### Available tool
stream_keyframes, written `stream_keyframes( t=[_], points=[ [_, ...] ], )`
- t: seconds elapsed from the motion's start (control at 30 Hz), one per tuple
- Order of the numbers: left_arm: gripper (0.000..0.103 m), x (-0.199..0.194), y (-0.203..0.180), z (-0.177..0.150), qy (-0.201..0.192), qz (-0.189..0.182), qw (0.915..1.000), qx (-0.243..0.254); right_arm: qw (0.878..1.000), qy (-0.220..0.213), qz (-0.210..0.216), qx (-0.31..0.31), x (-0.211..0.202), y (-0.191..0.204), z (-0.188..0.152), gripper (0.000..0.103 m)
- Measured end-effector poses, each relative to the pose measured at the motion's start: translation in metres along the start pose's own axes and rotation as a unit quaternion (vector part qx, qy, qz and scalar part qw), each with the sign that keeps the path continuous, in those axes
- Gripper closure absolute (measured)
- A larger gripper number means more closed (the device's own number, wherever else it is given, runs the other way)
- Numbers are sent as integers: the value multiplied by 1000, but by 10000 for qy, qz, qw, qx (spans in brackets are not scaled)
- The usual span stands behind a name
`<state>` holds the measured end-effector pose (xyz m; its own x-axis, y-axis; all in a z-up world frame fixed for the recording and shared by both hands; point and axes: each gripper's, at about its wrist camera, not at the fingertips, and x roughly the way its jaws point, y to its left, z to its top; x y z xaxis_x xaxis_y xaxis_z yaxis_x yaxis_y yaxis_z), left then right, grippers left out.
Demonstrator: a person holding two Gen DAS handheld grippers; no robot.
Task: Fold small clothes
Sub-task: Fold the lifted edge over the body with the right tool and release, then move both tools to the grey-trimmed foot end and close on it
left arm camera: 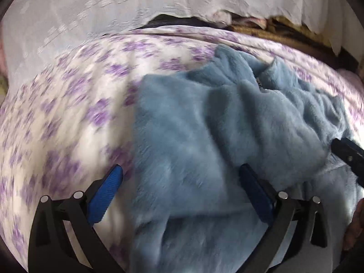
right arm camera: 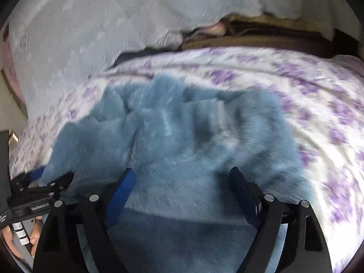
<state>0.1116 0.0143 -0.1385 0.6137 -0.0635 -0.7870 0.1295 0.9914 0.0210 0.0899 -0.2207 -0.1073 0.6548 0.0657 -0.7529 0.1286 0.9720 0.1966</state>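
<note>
A fluffy light-blue garment lies crumpled on a white bedsheet with purple flowers. My left gripper is open over the garment's near left edge, its left finger over the sheet, its right finger on the fleece. In the right wrist view the garment fills the middle, and my right gripper is open above its near part, holding nothing. The right gripper's tip shows at the right edge of the left wrist view; the left gripper shows at the lower left of the right wrist view.
A pale grey patterned cover lies at the back of the bed. Brown and dark fabrics are piled at the back right. The flowered sheet spreads right of the garment.
</note>
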Motion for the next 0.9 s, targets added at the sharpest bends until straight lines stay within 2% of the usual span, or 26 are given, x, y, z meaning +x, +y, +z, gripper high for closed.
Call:
stream_keyframes(
  t=[0.13, 0.23, 0.47, 0.57, 0.7, 0.9],
  points=[
    [4, -25, 17, -22, 14, -202, 9996, -200, 9995, -244, 207, -21, -41, -11, -16, 17],
    [4, -36, 25, -36, 90, -289, 9993, -232, 9997, -160, 195, 23, -54, -24, -33, 17],
    [4, -45, 47, -67, 365, -625, 9960, -522, 9972, -64, 457, 584, -73, -57, -55, 17],
    [4, -51, 48, -77, 395, -753, 9953, -467, 9953, 56, 575, 783, -74, -66, -62, 17],
    [4, -55, 43, -91, 557, -1113, 9919, -272, 9909, 177, 821, 1056, -75, -79, -70, 17],
    [4, -61, 32, -104, 601, -1381, 9886, -26, 9823, 290, 1264, 1349, -77, -95, -79, 17]
  ],
)
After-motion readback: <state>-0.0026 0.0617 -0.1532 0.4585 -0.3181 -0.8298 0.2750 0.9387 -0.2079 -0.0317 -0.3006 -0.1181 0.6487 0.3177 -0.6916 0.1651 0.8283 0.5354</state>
